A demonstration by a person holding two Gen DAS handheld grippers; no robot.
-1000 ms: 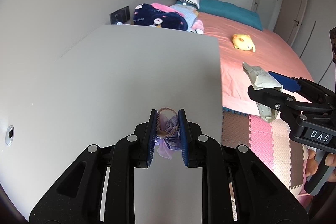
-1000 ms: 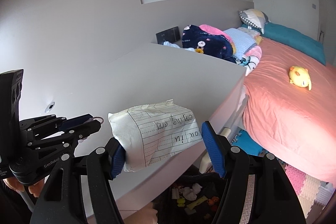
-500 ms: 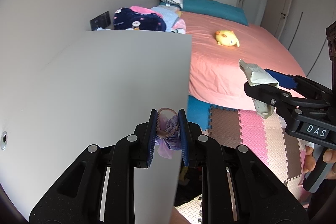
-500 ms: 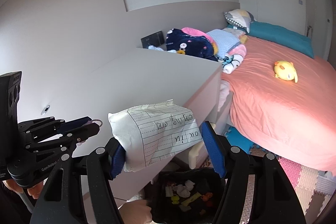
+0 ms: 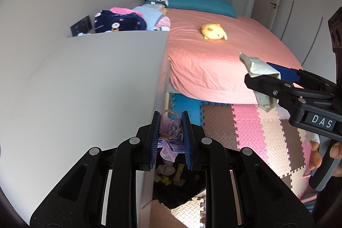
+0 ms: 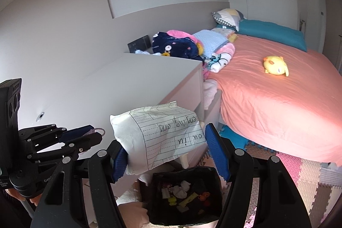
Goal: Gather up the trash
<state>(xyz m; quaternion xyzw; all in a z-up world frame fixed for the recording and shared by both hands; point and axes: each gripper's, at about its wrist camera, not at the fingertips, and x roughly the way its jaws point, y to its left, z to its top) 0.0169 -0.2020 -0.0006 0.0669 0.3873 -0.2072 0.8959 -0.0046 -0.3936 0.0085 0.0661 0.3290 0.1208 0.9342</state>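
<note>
My left gripper [image 5: 170,130] is shut on a small purple fabric pouch with a cord loop [image 5: 171,134], at the grey dresser's edge above the bin. My right gripper [image 6: 166,152] is shut on a crumpled lined paper [image 6: 162,138] with handwriting, held above a black-lined trash bin [image 6: 183,196] with several scraps inside. The bin also shows below the left gripper [image 5: 177,185]. The right gripper with the paper [image 5: 259,73] shows at right in the left wrist view. The left gripper [image 6: 94,135] shows at left in the right wrist view.
A grey dresser [image 5: 85,89] fills the left. A bed with a coral sheet [image 6: 277,95] carries a yellow plush [image 6: 275,65] and piled blankets [image 6: 192,46]. Foam puzzle mats [image 5: 245,127] cover the floor. A knee [image 6: 132,215] is beside the bin.
Both grippers have moved right, off the dresser top toward its edge. The trash bin has come into view below them. Both keep hold of their items.
</note>
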